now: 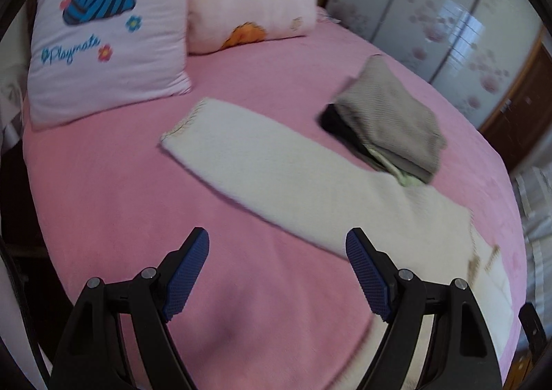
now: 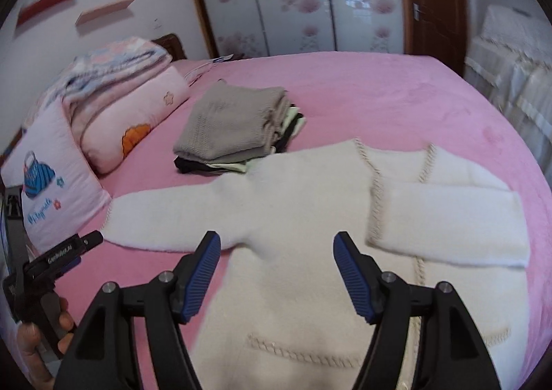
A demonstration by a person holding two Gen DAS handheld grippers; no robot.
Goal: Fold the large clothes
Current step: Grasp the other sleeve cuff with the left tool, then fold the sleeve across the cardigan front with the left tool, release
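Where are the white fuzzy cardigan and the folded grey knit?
white fuzzy cardigan (image 2: 293,217): right wrist view, middle of its body.
folded grey knit sweater (image 2: 227,120): right wrist view, top face, on the stack.

Left tongs and right tongs both gape wide, seemingly holding nothing.

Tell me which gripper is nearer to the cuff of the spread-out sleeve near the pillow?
Left. The left gripper hangs open over the pink sheet just short of that sleeve's cuff. The right gripper hangs open over the white cardigan, at its body, farther along.
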